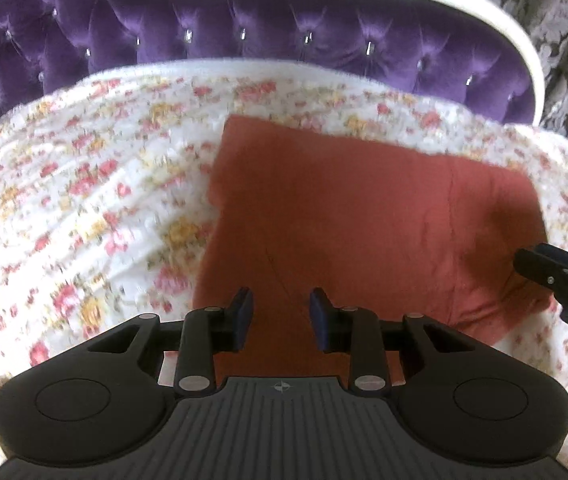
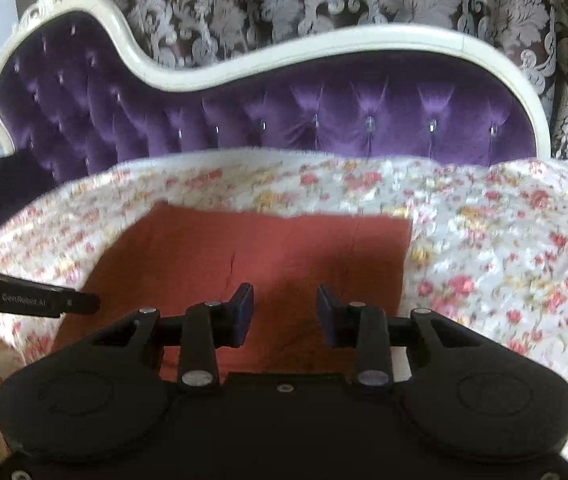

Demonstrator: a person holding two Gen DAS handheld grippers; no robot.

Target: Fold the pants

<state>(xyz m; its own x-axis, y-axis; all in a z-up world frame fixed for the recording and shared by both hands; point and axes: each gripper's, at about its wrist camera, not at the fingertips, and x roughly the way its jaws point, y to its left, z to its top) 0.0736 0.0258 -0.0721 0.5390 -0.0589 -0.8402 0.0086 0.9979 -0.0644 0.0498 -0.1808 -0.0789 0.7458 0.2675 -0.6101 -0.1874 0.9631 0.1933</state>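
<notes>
floral bedspread [image 2: 503, 264] under folded rust pants [image 1: 363, 216]; purple tufted headboard [image 2: 323, 120] behind.

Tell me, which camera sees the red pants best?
The left wrist view: the folded pants fill its middle, all edges visible. The right wrist view shows them smaller, with the near part hidden behind the right gripper.

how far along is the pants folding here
Mostly done, it seems: the rust-red pants lie as a compact rectangle on the floral blanket, with no legs trailing. Nothing is in hand: the left gripper and right gripper are both open above the cloth, holding nothing. At most one more fold or a smoothing pass may remain.
</notes>
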